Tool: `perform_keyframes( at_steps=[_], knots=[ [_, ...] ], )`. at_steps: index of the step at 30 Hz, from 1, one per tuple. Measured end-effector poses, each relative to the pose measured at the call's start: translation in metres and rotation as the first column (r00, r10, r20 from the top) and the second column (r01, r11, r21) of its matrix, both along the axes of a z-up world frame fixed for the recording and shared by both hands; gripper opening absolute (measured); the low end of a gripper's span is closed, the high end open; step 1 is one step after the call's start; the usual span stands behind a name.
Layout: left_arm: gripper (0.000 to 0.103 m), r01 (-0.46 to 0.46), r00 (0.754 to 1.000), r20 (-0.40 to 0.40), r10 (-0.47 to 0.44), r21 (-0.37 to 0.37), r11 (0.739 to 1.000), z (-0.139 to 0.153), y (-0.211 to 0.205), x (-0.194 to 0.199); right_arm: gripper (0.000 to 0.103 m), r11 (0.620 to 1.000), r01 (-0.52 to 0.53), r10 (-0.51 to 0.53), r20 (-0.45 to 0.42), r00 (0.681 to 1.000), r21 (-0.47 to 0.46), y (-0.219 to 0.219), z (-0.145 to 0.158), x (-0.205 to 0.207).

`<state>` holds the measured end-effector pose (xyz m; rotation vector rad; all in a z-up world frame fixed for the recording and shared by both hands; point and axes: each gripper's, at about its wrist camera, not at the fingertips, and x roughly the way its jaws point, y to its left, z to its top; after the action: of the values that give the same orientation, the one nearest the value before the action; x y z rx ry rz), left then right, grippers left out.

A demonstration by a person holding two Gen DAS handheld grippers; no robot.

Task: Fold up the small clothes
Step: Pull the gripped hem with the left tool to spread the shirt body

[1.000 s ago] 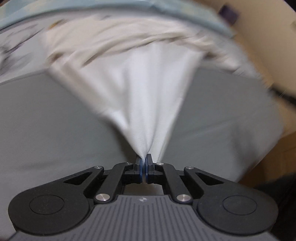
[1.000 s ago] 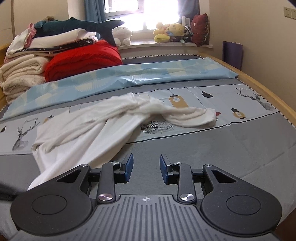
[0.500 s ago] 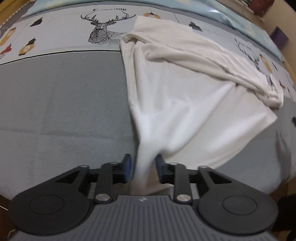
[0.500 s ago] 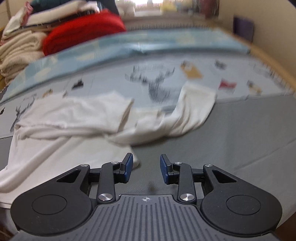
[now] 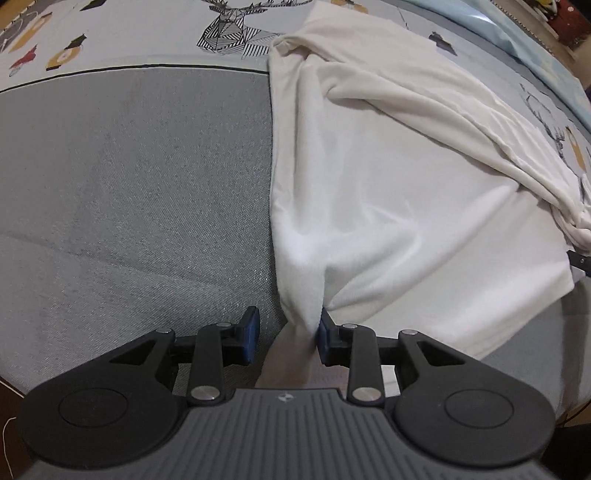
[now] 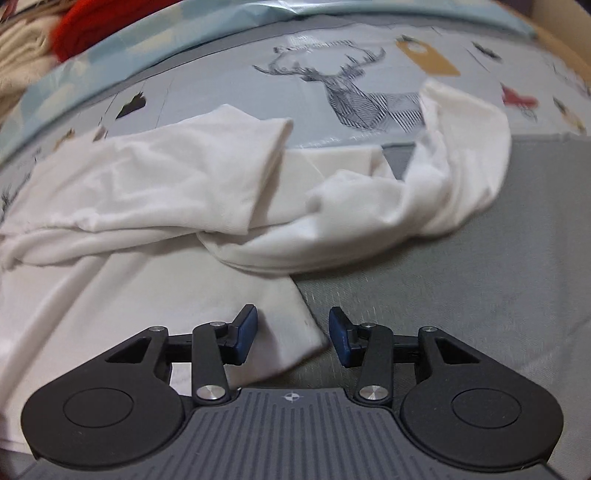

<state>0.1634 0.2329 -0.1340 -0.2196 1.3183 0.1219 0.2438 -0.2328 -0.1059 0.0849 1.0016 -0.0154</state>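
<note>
Shirt (image 5: 388, 206) corner slips beneath left tool (image 5: 286, 332), its tip hidden

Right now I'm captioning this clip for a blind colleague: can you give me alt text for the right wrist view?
An open right gripper hovers over the near corner of a crumpled white shirt, its blue fingertips either side of that corner, not yet closed. The shirt lies on a grey bedspread printed with a stag, with a red blanket blurred at the far left.
</note>
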Motion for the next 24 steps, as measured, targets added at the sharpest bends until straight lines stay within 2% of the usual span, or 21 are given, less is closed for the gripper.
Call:
perform_keyframes(
  at_steps=[1,2,6,10,16,18,20,22,24],
  knots=[
    [0.023,0.000,1.000,0.007,0.000,0.001,1.000,-0.002,-0.001,0.004,0.011,0.999,-0.027,0.028,0.008,1.000,-0.021,0.005,0.000,0.000],
    [0.011,0.004,1.000,0.017,-0.004,-0.003,1.000,-0.002,-0.003,0.006,0.005,0.998,-0.053,0.053,0.010,0.999,-0.024,0.008,0.001,0.000],
    [0.006,0.039,0.996,0.080,-0.039,0.008,0.999,0.004,-0.024,0.011,0.004,0.996,-0.066,0.069,0.047,0.996,-0.065,-0.002,0.010,-0.008],
    [0.005,0.087,0.988,0.133,-0.082,-0.026,0.996,0.010,-0.056,0.019,0.004,0.996,-0.050,0.055,0.073,0.996,-0.077,-0.028,0.024,-0.022],
    [0.005,0.221,0.958,0.208,-0.198,-0.089,0.971,0.019,-0.121,0.031,0.004,0.975,0.047,-0.040,0.036,0.999,-0.216,-0.081,0.031,-0.058],
    [0.005,0.275,0.946,0.205,-0.253,-0.086,0.958,0.019,-0.142,0.029,0.004,0.961,0.105,-0.106,0.010,0.994,-0.255,-0.106,0.029,-0.072],
    [0.005,0.318,0.937,0.171,-0.306,-0.048,0.947,0.016,-0.152,0.025,0.004,0.957,0.135,-0.154,-0.055,0.986,-0.258,-0.125,0.023,-0.085],
    [0.005,0.349,0.932,0.117,-0.344,-0.028,0.937,0.013,-0.150,0.018,0.004,0.973,0.106,-0.136,-0.139,0.981,-0.205,-0.134,0.016,-0.094],
    [0.005,0.376,0.925,0.063,-0.374,-0.024,0.926,0.010,-0.136,0.008,0.005,0.979,0.065,-0.092,-0.137,0.986,-0.193,-0.133,0.017,-0.098]
  ],
)
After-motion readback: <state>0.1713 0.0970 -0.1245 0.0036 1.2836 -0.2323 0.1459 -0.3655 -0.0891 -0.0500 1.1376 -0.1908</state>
